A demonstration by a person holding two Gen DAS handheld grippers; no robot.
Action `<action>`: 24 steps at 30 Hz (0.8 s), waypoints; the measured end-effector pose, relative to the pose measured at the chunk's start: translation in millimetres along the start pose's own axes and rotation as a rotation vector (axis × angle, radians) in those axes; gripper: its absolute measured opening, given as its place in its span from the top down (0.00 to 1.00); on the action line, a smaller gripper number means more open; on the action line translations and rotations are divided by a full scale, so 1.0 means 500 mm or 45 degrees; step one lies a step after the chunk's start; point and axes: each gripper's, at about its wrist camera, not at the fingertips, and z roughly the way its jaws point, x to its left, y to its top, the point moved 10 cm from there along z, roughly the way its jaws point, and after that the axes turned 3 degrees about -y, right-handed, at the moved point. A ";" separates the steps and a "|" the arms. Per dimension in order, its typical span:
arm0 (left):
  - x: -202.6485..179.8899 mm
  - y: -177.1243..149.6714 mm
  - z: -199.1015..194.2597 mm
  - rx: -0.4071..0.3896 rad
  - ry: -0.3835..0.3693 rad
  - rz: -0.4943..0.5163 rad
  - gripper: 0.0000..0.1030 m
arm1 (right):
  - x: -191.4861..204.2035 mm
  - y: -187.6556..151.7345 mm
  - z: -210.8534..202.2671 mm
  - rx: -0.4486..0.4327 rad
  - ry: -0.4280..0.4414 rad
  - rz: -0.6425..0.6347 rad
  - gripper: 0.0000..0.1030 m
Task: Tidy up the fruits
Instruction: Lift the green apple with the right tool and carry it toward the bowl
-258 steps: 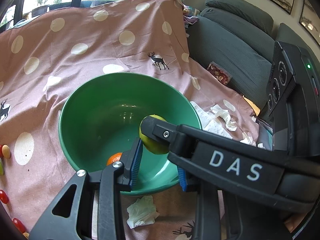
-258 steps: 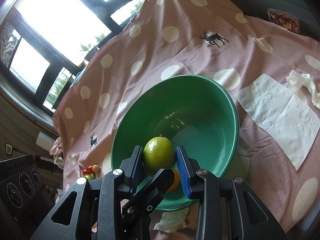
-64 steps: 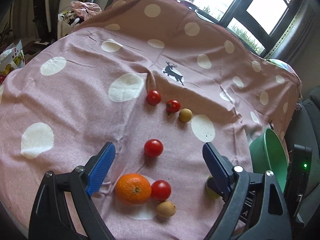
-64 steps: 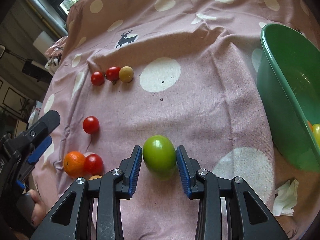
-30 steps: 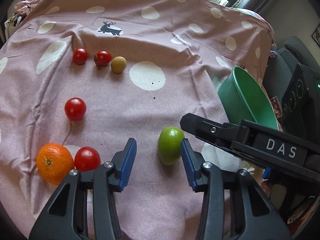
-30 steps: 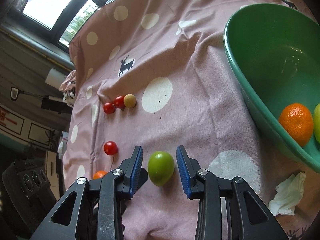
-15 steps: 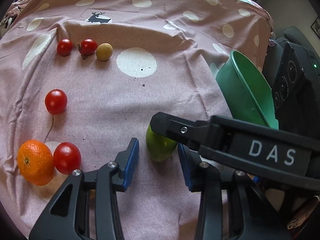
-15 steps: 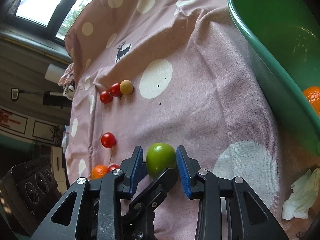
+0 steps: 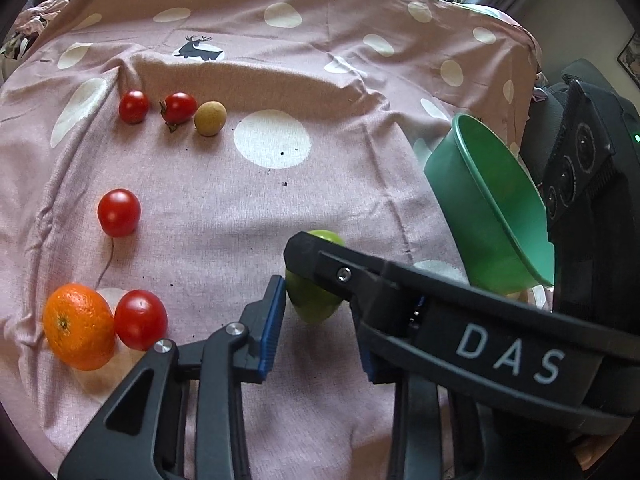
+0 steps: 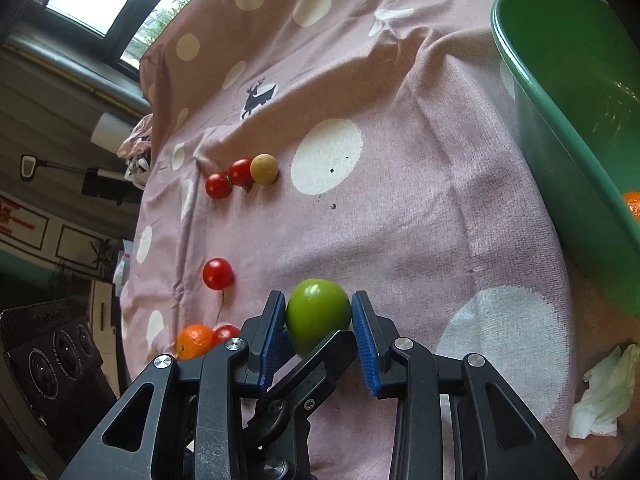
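A green round fruit point(image 9: 316, 308) sits low over the pink dotted cloth, and both grippers have it. My right gripper point(image 10: 318, 312) is shut on it, with one blue pad on each side. My left gripper point(image 9: 318, 310) comes in crosswise with its jaws closing. Its near pad point(image 9: 276, 312) presses the fruit's side, and its far pad is hidden behind the right gripper's black finger point(image 9: 360, 280). One left finger point(image 10: 320, 356) shows under the fruit in the right wrist view. The green bowl point(image 10: 560, 140) stands to the right and holds an orange point(image 10: 633, 204).
On the cloth to the left lie an orange point(image 9: 78, 326) touching a red tomato point(image 9: 140, 320), a lone tomato point(image 9: 119, 212), and further back two tomatoes point(image 9: 134, 106) beside a tan round fruit point(image 9: 210, 118). A crumpled tissue point(image 10: 604, 392) lies near the bowl.
My left gripper has slid in around the green fruit and its jaws have narrowed onto it. The right gripper keeps its hold, and its finger now crosses the left wrist view.
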 end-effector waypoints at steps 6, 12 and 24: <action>-0.014 0.016 -0.028 -0.090 0.017 0.041 0.69 | 0.021 0.011 -0.032 -0.094 0.018 -0.073 0.64; -0.027 0.030 -0.056 -0.164 0.026 0.077 0.69 | 0.043 0.018 -0.060 -0.165 0.047 -0.117 0.64; -0.052 0.042 -0.086 -0.257 -0.004 0.116 0.69 | 0.064 0.026 -0.103 -0.262 0.050 -0.166 0.64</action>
